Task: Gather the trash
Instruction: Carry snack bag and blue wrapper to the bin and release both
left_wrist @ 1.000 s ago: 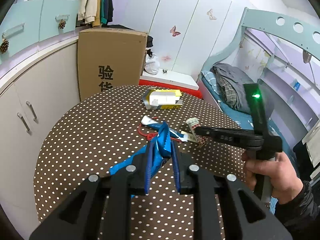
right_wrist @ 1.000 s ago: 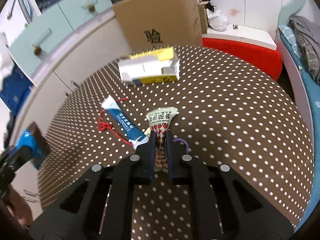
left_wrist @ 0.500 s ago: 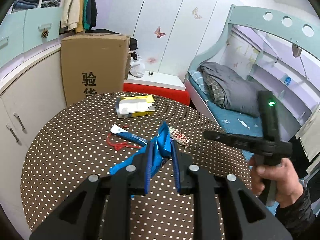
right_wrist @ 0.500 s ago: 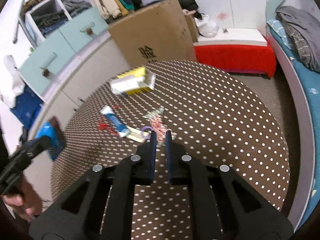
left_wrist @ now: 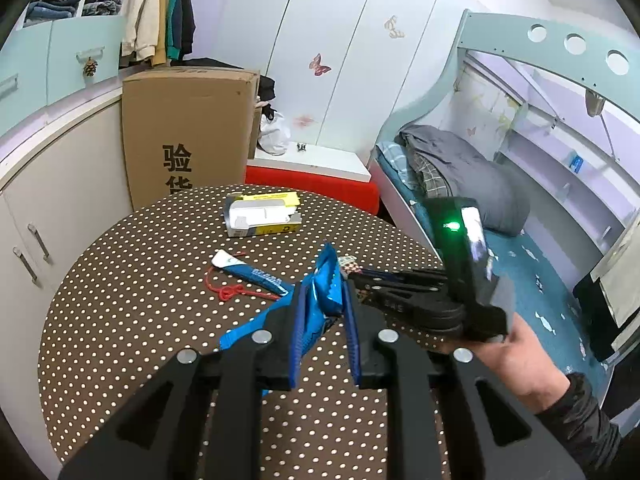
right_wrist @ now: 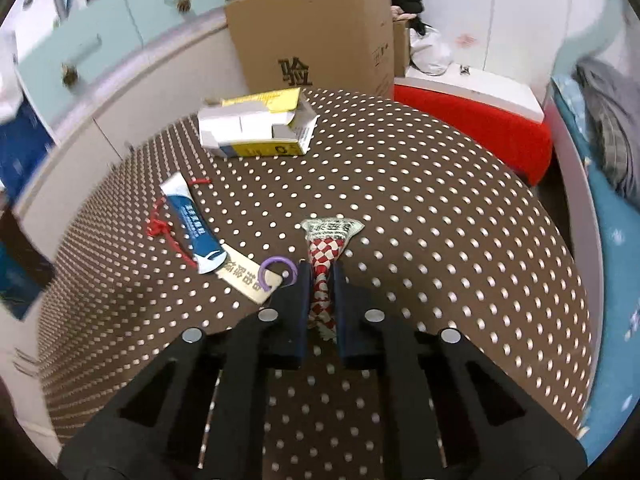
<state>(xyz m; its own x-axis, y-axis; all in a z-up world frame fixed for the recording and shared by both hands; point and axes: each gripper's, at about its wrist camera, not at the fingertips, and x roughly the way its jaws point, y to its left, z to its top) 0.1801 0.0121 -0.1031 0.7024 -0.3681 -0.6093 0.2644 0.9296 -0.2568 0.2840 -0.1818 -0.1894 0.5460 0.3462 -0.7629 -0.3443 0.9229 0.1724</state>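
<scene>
Right tool (right_wrist: 320, 280) clenched on checkered wrapper (right_wrist: 325, 256), wrapper's top sticking out past the tips. Left tool (left_wrist: 325, 300) grasping blue wrapper (left_wrist: 326, 280) above bench (left_wrist: 132, 280).

The lower part of the blue wrapper (left_wrist: 326, 284) is hidden behind the fingers of the left gripper (left_wrist: 324, 312), and the near end of the red-and-white checked wrapper (right_wrist: 325, 276) is covered between the pads of the right gripper (right_wrist: 321, 292). The print on the cardboard box (left_wrist: 188, 136) is cut off by the rim of the polka-dot table (left_wrist: 120, 280). The left edge of the right wrist view is smeared by blur, so the dark and blue shapes there cannot be identified.
</scene>
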